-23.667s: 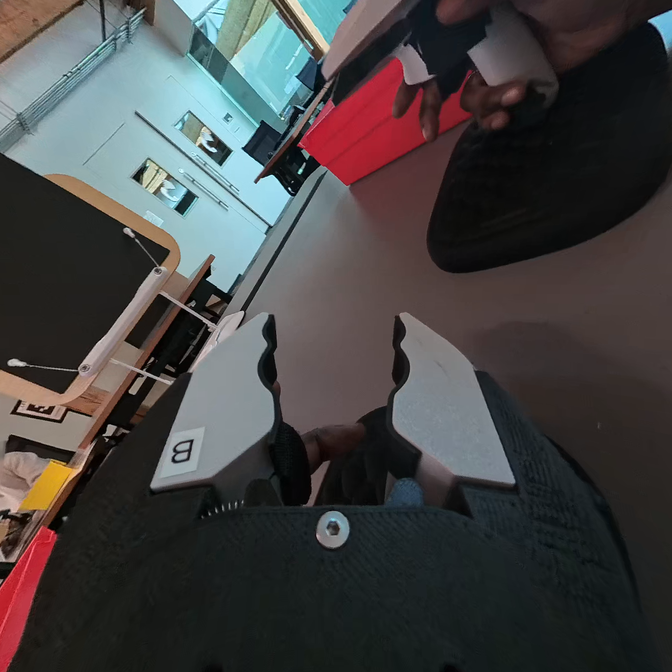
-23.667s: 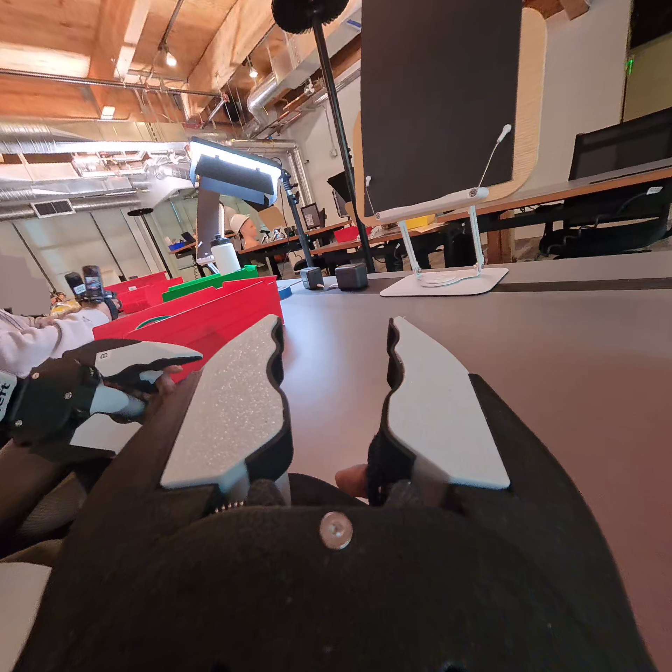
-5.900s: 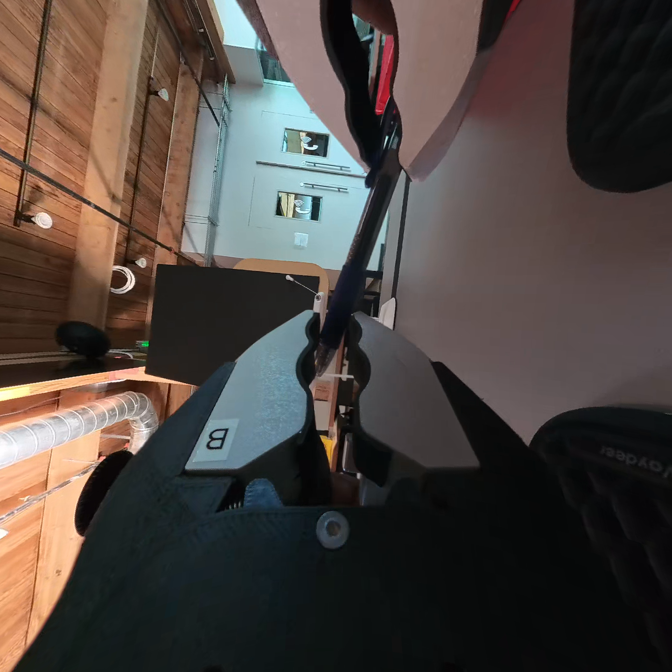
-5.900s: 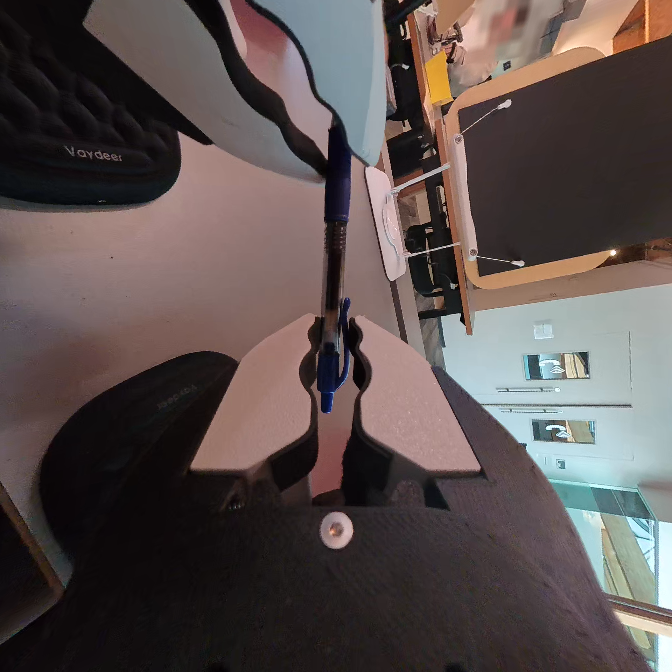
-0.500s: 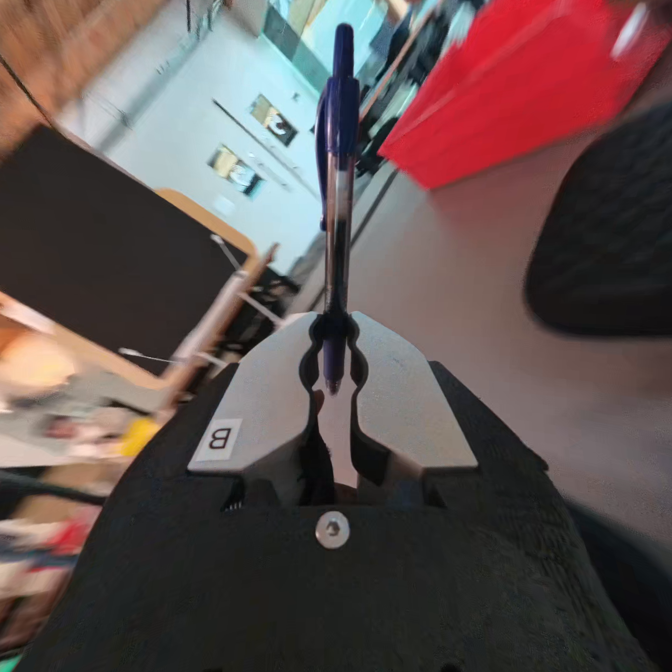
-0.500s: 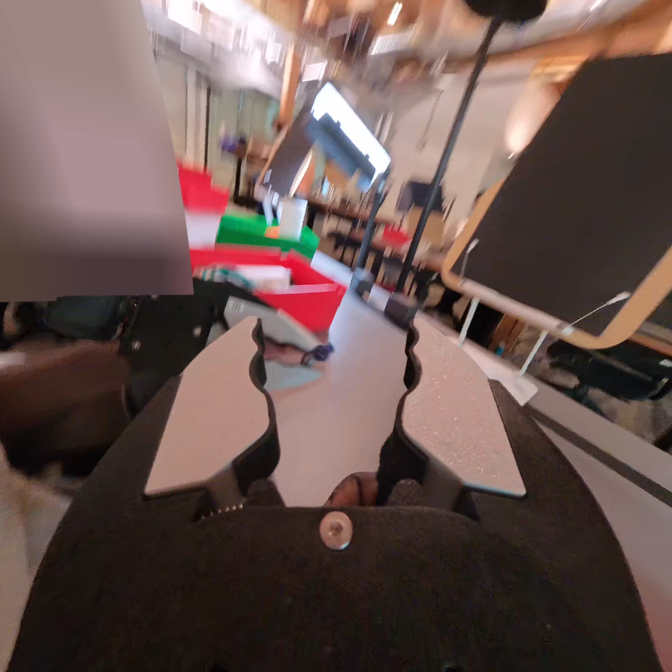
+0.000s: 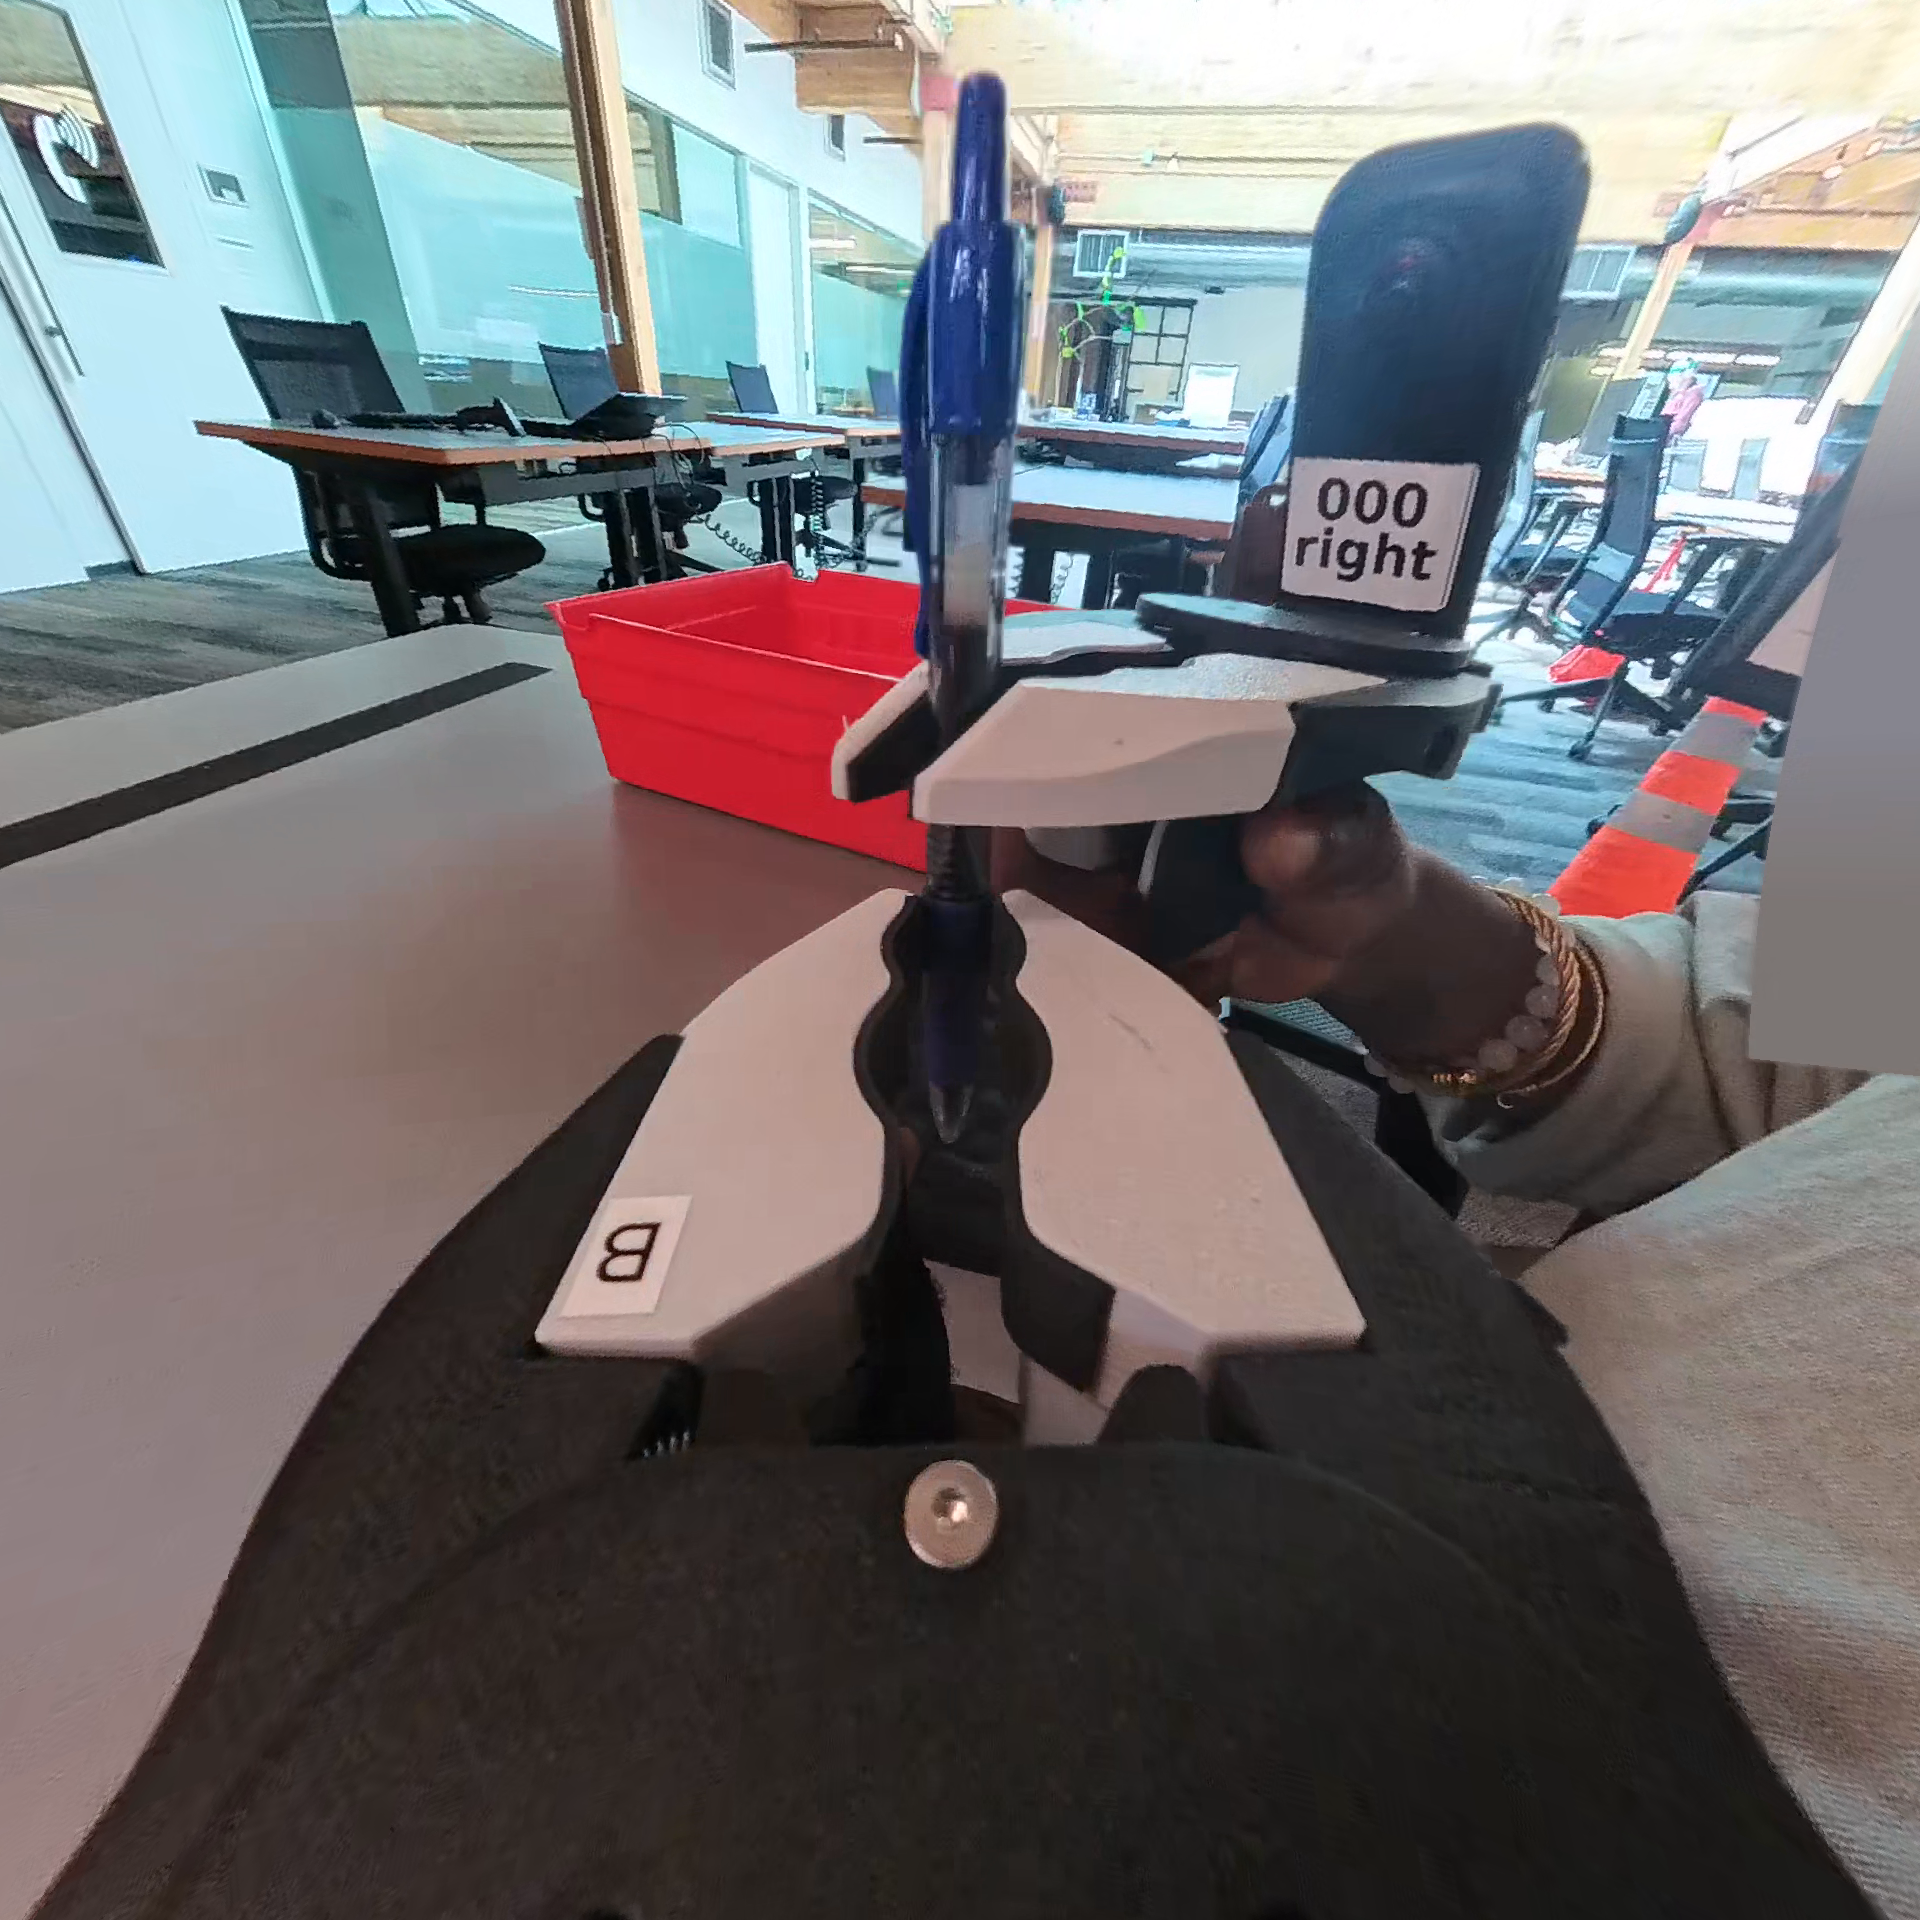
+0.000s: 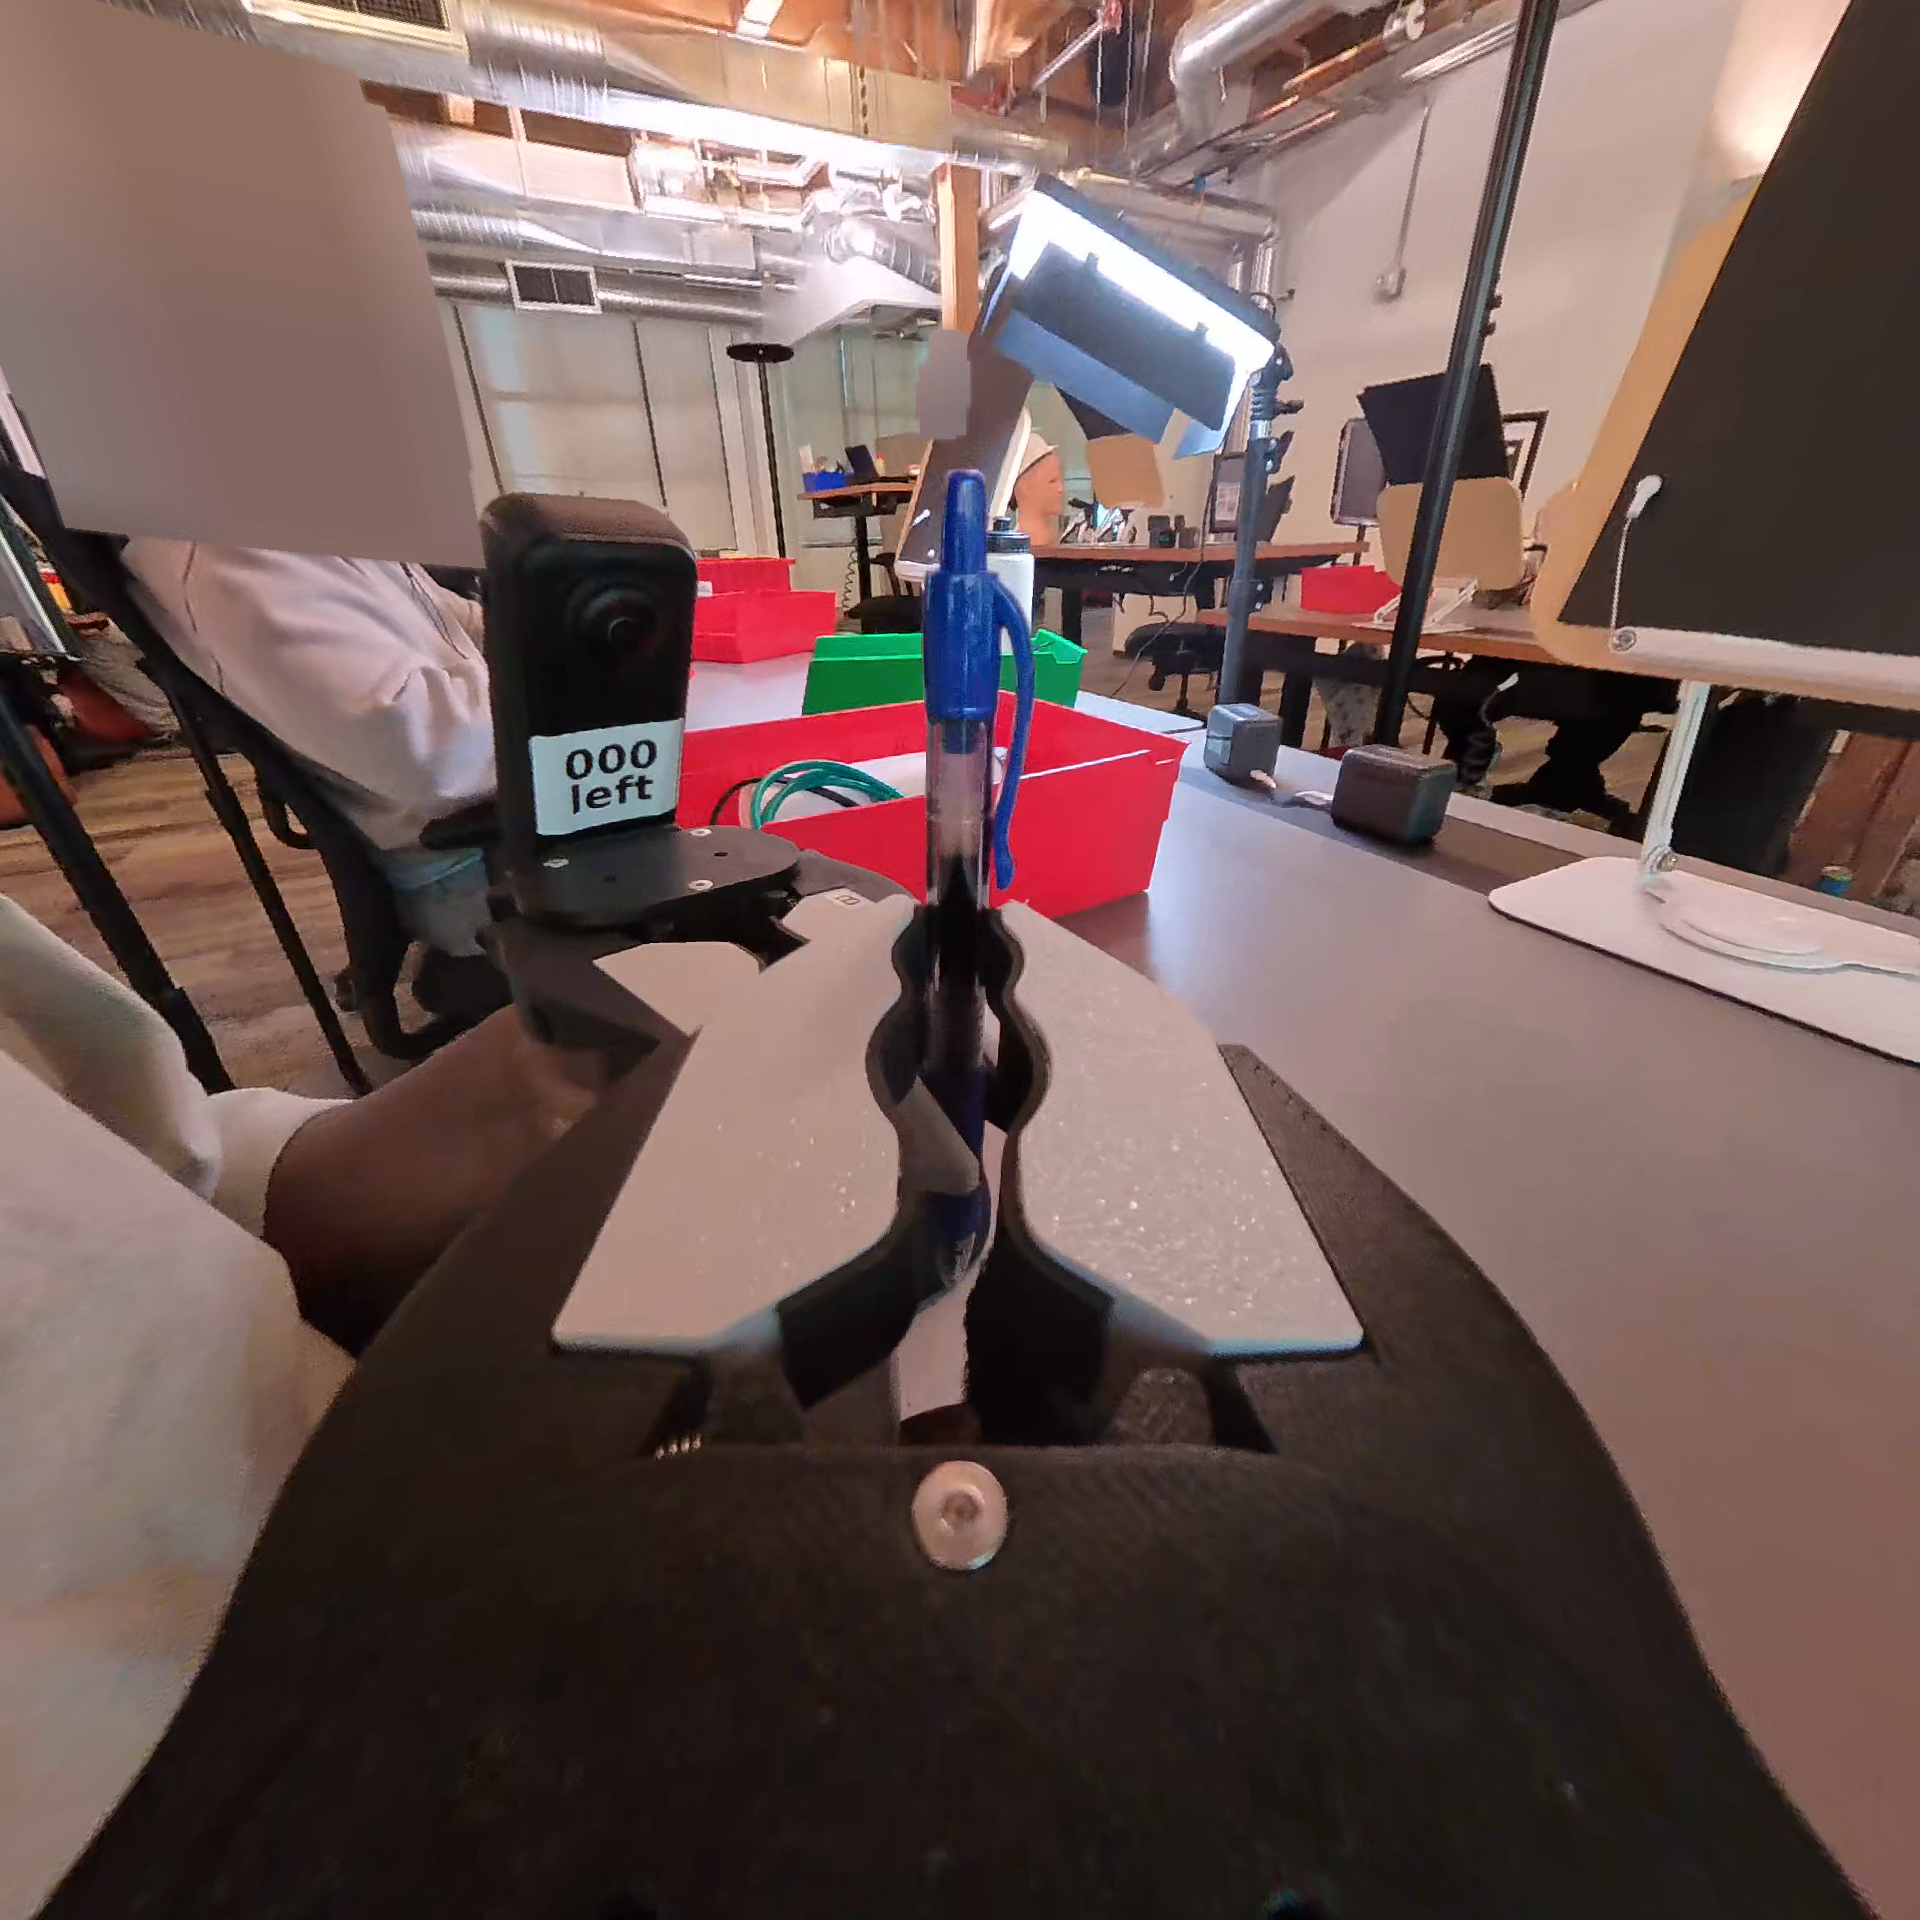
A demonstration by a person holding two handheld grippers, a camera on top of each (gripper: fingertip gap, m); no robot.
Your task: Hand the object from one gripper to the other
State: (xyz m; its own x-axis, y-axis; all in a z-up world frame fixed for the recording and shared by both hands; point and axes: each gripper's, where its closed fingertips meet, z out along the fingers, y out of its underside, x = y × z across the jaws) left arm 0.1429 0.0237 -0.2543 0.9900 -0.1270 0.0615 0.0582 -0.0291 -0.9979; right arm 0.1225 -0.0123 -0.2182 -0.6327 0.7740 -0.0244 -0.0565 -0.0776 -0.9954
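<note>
Left wrist view shows the left hand-held gripper (image 7: 954,935) clamped on the tip end of one blue pen (image 7: 961,436), which stands upright above the grey tabletop (image 7: 312,935). Higher up the barrel, the right hand-held gripper (image 7: 899,743) comes in from the side with its fingers closed around the same pen, so both hold it at once. Behind them, a red bin (image 7: 727,675) sits toward the far edge of the tabletop; from here its inside looks bare.

In the right wrist view the right hand-held gripper (image 8: 956,945) is narrowed onto the pen (image 8: 966,665) and the left hand-held gripper (image 8: 821,914) crosses below it. A red bin (image 8: 1091,821) beyond holds a coil of green cable (image 8: 810,784), and a green bin (image 8: 873,670) stands behind that. Two small dark boxes (image 8: 1392,790) rest near the far edge. Around us is an open office with desks, chairs and a studio light (image 8: 1122,322) on a stand.
</note>
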